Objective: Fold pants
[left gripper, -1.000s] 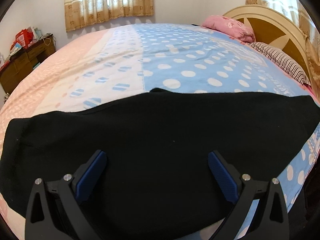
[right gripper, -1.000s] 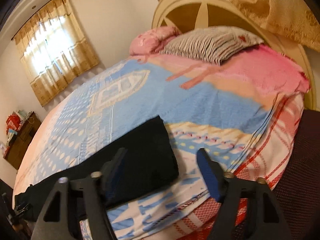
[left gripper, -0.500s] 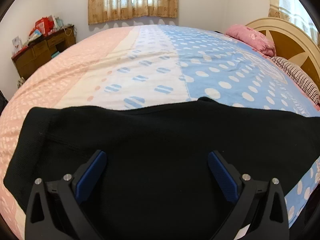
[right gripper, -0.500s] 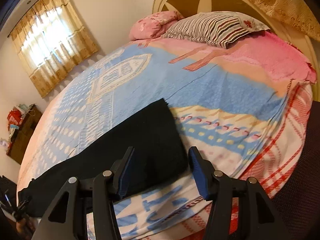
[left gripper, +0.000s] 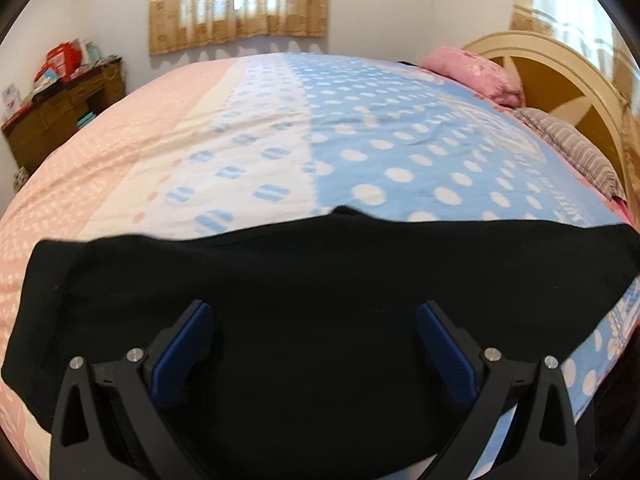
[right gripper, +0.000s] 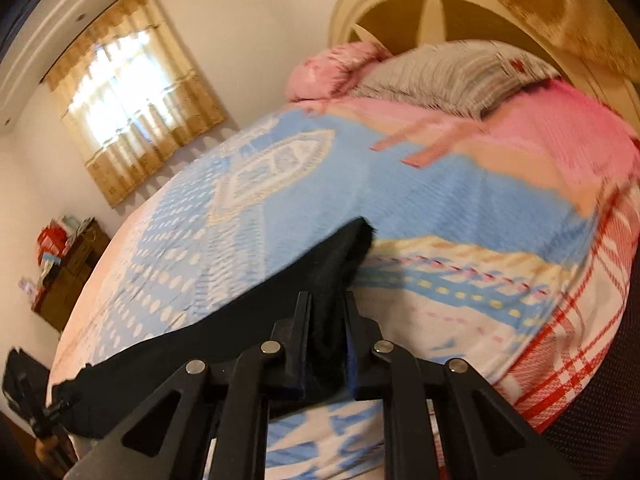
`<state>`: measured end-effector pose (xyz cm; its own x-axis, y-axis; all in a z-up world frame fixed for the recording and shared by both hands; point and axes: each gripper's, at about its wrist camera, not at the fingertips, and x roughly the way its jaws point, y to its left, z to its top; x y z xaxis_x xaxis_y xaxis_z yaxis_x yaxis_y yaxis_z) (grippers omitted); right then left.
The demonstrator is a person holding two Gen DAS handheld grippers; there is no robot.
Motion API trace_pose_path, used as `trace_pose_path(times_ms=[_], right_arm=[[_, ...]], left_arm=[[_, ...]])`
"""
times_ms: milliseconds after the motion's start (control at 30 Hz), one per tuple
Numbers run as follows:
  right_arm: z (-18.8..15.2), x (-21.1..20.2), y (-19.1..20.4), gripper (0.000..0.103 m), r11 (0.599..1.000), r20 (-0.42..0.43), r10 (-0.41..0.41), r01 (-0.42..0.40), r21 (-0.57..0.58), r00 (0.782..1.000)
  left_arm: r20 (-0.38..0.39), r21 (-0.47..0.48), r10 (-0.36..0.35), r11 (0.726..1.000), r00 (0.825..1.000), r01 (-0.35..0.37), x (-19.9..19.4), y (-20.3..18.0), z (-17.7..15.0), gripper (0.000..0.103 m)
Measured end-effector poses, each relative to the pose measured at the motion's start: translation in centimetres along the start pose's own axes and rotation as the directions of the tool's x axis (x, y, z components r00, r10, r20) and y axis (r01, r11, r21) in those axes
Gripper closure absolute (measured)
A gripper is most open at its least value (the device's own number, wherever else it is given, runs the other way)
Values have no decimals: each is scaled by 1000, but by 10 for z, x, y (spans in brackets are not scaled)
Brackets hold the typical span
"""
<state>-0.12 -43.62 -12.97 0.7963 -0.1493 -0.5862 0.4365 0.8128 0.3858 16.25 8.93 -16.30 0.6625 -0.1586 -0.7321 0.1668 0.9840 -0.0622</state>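
Black pants (left gripper: 320,264) lie stretched across the near side of the bed. My left gripper (left gripper: 313,312) hovers over their wide end, jaws open, blue pads (left gripper: 184,344) apart with only flat fabric below them. In the right wrist view the pants (right gripper: 240,320) run from the lower left up to the leg end. My right gripper (right gripper: 326,300) is closing its jaws on that leg end, and black fabric is pinched between the pads and bunched up into a ridge in front of them.
The bed cover (left gripper: 360,140) is pink, white and blue with dots. A pink pillow (left gripper: 476,72) and a striped pillow (left gripper: 568,148) lie by the cream headboard (left gripper: 560,76). A wooden dresser (left gripper: 60,112) stands at the left wall under a curtained window (left gripper: 240,4).
The right gripper's jaws went from wide apart to nearly together on the pants' leg end, which now stands up in a fold. The left gripper stays open over the pants.
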Motion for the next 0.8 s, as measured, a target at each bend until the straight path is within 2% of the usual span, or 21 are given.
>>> trace_pose_path(times_ms=[300,467,533,633,733,800], right_arm=[[-6,-10,81,89,972,25,82,-74,-223,996],[-24,2,134,89,926,-39,145,-150,-345,989],[-36,12,153,89,907,-74,157,-174,-385,985],[-57,29,177,89,877,-131,172,-212,-432,976],[-77,48,193,89,854,-185,173,-240,-462,968],[-86,56,197,89,843,-200,161,-240,-482,966]], left_arm=[[-18,59,-136,989,990,137,-3,-45,7,0],[-35,81,-195,977,980,197,-1,-64,12,0],[-43,77,-250,964,967,253,1,-73,16,0],[-54,79,-296,951,954,299,5,-87,20,0],[-71,85,-363,926,929,368,9,-107,25,1],[-84,80,-415,903,906,421,12,-120,27,1]])
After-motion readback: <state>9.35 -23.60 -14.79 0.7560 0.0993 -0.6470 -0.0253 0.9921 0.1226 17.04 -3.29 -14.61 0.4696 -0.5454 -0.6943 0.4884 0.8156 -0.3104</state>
